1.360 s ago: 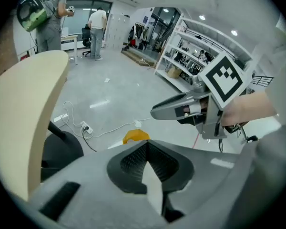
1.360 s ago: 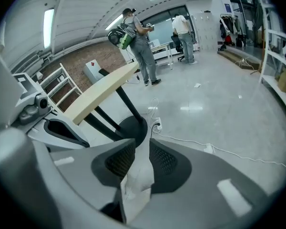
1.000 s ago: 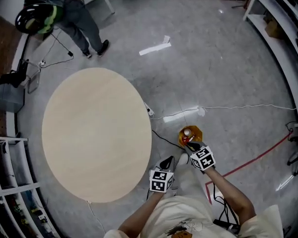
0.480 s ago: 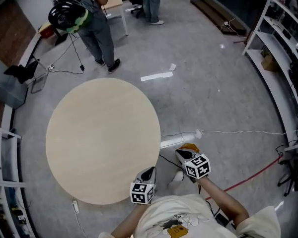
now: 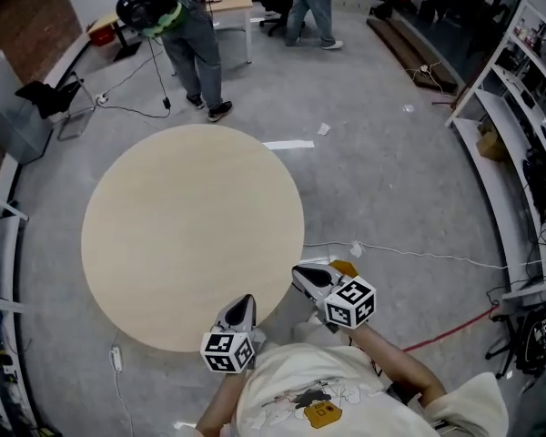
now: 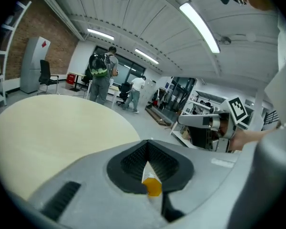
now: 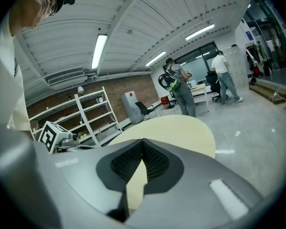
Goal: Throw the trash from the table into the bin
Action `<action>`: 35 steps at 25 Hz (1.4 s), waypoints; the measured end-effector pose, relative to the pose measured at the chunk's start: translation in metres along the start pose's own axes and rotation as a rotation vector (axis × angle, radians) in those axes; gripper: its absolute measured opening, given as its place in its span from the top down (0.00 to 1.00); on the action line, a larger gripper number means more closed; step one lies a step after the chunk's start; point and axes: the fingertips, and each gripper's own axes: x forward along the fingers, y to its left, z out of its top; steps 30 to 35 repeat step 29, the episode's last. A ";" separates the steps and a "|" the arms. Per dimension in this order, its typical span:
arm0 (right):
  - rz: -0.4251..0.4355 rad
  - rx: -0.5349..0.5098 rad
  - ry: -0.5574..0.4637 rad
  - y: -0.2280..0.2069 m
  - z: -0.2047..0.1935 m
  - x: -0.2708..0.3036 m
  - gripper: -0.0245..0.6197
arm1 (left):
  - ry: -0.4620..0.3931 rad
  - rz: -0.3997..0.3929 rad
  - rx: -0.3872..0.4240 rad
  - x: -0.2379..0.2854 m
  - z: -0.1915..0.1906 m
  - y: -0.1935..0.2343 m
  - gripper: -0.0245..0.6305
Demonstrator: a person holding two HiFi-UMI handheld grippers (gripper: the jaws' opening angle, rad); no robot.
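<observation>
The round table (image 5: 164, 226) looks bare to us, so little seems left. Our left gripper (image 5: 246, 300) and right gripper (image 5: 298, 272) are both closed, gripping nothing we can see, over its near right rim. The orange bin (image 5: 347, 267) stands on the floor just beyond the right gripper. A careless swing could tip it, or feet could snag the white cable (image 5: 419, 254). Too little of the bin shows to judge its axis.

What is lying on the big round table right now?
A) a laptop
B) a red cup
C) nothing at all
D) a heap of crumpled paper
C: in the head view the round table shows only its bare, pale top from edge to edge.
</observation>
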 end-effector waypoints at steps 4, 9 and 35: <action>0.067 0.000 -0.042 0.040 0.012 0.017 0.95 | -0.051 0.007 0.013 -0.025 0.014 0.012 0.96; 0.070 -0.049 -0.061 0.083 0.012 0.039 0.95 | -0.105 -0.009 0.049 -0.051 0.029 0.019 0.96; 0.148 -0.020 -0.038 0.146 0.008 0.064 0.95 | -0.151 -0.024 -0.012 -0.108 0.035 0.039 0.96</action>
